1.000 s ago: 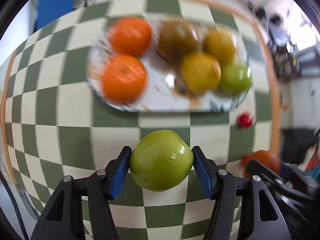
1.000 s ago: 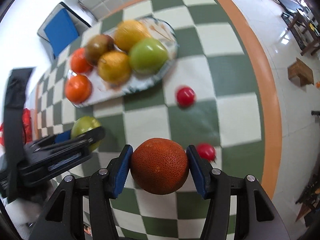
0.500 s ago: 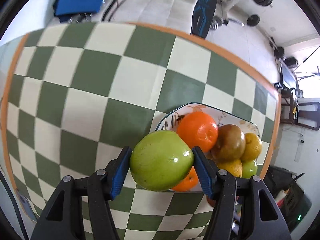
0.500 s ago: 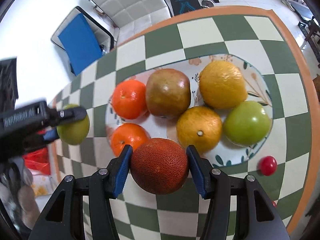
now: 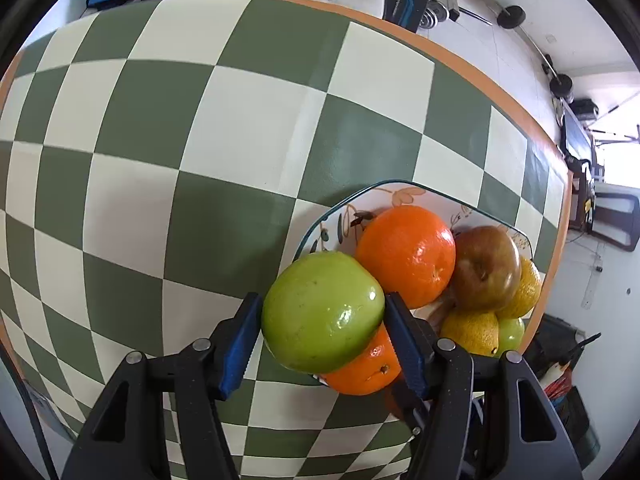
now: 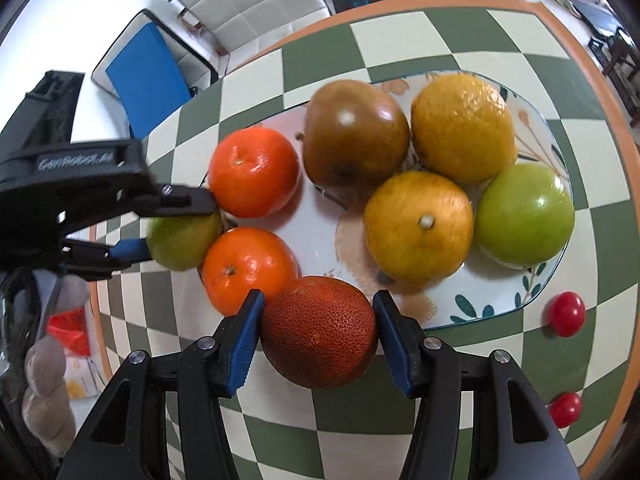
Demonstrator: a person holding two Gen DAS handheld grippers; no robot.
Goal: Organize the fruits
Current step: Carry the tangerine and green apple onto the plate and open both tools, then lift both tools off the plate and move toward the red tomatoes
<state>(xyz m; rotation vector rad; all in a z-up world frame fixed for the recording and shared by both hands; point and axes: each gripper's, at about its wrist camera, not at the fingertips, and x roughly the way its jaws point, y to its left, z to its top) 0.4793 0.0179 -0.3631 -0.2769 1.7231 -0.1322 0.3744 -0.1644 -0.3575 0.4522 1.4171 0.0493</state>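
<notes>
The left gripper (image 5: 323, 334) is clamped on a green apple (image 5: 322, 312) at the plate's (image 6: 500, 304) end, just beside two tangerines (image 6: 254, 172). The right gripper (image 6: 318, 334) grips a dark orange (image 6: 319, 331) over the plate's near rim. A brown pear (image 6: 354, 134), two yellow fruits (image 6: 418, 226) and another green apple (image 6: 524, 214) crowd the plate; two cherry tomatoes (image 6: 566, 314) lie on the checked tablecloth (image 5: 200, 140).

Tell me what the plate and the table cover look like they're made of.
Plate: probably glazed ceramic or glass, glossy, thin dark rim, printed leaves. Table cover: looks like smooth vinyl or oilcloth, green-and-cream checks, soft sheen, orange border; fabric can't be ruled out.
</notes>
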